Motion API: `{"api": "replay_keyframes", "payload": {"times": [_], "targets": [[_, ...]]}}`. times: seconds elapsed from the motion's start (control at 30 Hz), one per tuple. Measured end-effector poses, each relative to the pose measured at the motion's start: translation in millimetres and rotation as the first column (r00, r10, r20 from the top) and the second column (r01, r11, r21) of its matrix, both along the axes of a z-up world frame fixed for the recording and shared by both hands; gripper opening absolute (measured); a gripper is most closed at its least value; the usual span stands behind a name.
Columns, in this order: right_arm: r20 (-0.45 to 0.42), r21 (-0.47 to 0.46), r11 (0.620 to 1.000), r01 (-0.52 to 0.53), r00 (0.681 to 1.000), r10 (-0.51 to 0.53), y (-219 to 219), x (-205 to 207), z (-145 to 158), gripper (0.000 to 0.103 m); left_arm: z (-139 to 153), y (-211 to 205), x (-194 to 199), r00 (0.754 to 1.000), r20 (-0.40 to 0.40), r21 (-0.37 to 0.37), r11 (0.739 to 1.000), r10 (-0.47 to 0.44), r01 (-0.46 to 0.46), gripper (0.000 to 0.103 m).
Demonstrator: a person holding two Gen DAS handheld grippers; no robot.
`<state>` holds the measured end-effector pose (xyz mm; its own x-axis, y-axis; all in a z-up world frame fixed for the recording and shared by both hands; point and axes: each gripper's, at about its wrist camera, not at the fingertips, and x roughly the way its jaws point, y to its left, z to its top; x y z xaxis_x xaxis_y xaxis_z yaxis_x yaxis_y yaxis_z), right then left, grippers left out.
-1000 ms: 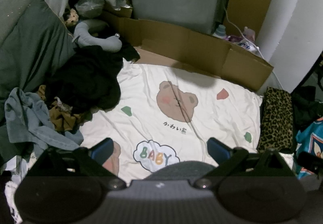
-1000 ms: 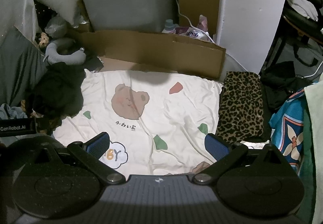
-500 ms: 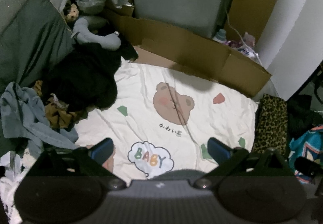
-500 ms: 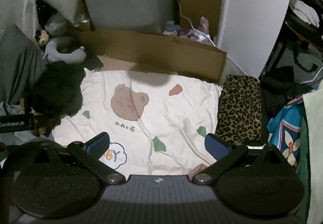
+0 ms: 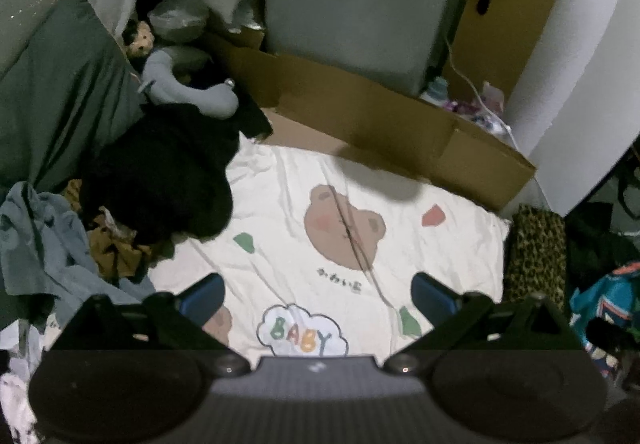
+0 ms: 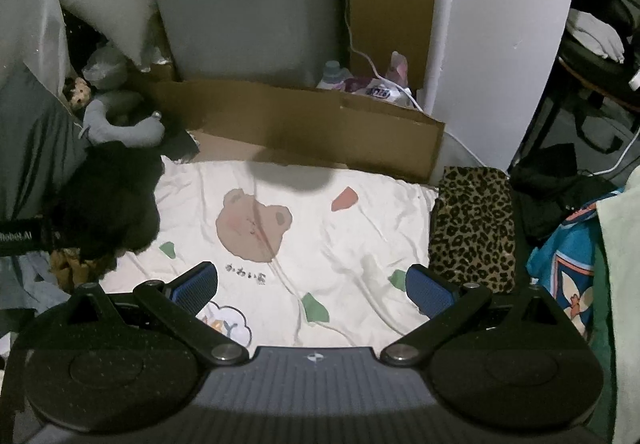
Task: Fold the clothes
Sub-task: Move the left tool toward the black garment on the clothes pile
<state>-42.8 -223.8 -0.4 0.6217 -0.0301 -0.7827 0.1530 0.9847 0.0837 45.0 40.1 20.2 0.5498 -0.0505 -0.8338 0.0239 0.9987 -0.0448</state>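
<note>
On the far left a heap of unfolded clothes lies beside the cream bear-print sheet (image 5: 320, 204): a grey-blue denim garment (image 5: 40, 240), a mustard-brown piece (image 5: 116, 252) and a bulky black garment (image 5: 160, 172) whose edge laps onto the sheet. At the sheet's right edge a leopard-print garment (image 6: 474, 228) lies as a neat flat rectangle, apparently folded, though the dim light leaves its layers hard to read.

Both tools hover above the near edge of the sheet. The left gripper (image 5: 318, 294) has its fingers spread wide and holds nothing; the right gripper (image 6: 312, 284) likewise stands wide and bare. The middle of the sheet between pile and rectangle carries no clothing.

This fits either of two stages: a piece just laid down folded on the right, or one about to be drawn from the heap on the left. Whichever garment is handled, a good fold wants it spread flat on the sheet, with each set of fingers pinching a single layer at a corner or hem.

The heap lies left of and beyond the left fingers, well apart; the leopard-print rectangle sits just beyond the right gripper's right finger.
</note>
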Motion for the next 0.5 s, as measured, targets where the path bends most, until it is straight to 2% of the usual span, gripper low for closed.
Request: {"api": "replay_keyframes", "payload": {"times": [0.2, 0.5], "targets": [[0.052, 0.029, 0.999, 0.02, 0.998, -0.022, 4, 3, 3, 0.103, 7, 25, 19, 1.0, 0.021, -0.006, 1.0, 0.021, -0.021, 0.101], [0.134, 0.07, 0.993, 0.091, 0.986, -0.1, 4, 4, 5, 0.103, 10, 72, 38, 0.994, 0.04, -0.041, 0.994, 0.103, -0.101, 0.101]]}}
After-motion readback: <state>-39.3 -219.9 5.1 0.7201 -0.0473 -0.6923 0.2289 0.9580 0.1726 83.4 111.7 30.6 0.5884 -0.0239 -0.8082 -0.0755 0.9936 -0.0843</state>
